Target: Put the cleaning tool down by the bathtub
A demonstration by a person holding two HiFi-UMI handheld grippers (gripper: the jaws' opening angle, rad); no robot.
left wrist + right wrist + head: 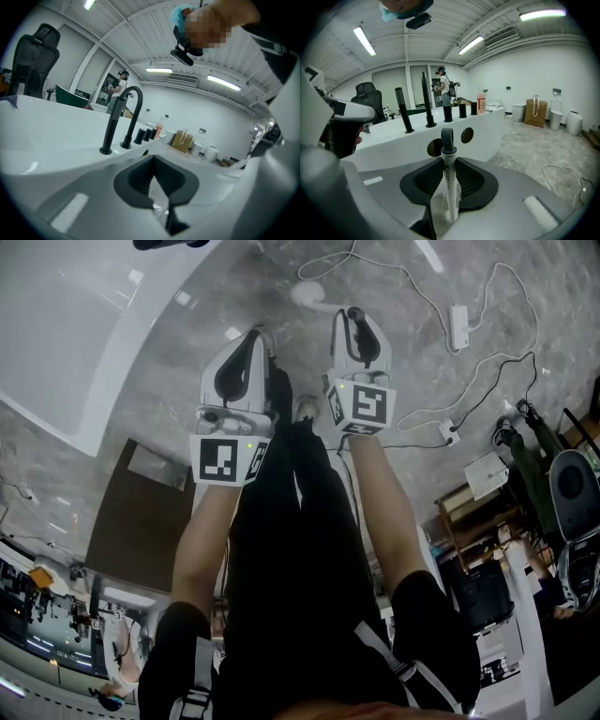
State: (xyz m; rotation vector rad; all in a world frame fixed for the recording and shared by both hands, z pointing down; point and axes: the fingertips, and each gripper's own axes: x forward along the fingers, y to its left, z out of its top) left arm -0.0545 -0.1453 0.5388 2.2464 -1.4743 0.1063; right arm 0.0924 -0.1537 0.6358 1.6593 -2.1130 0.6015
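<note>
- Both forearms reach forward and slant down over the grey floor (281, 296), side by side. The left gripper (255, 336) is next to the white bathtub (75, 343).
- The right gripper (449, 187) tilts more steeply toward the floor, facing the bathtub's side wall.
- The cleaning tool (449, 173) has a white handle. Its long axis runs along the jaws, and its grey loop end points ahead at the bathtub.
- The right jaws clamp the handle from both sides, and the loop sticks out past their tips.
- The left jaws meet at their tips with nothing between them. A black faucet (119, 119) stands ahead of them.
</note>
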